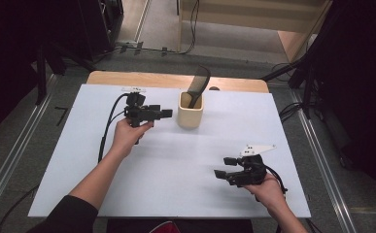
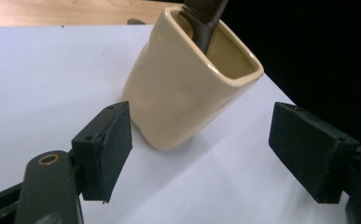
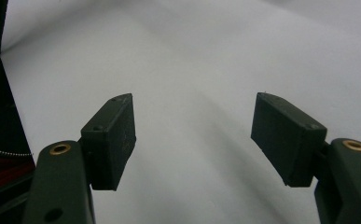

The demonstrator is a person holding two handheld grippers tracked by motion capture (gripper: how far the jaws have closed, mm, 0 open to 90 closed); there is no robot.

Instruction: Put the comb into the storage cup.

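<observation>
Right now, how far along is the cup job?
Done: the black comb already stands in the cream cup, which sits upright on the white table. In hand: the left claw is open, aimed at the cup without touching it. Left: closing on the cup. The right claw is open, holding nothing.

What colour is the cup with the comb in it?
The cup is cream-yellow, plain and glossy; the left gripper view shows it best.

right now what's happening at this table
A person holds a tool in each hand. The left tool is open and points at a cream cup with a black comb standing in it, close beside the cup, not touching it. The right tool is open and holds nothing, low over the white table.
</observation>
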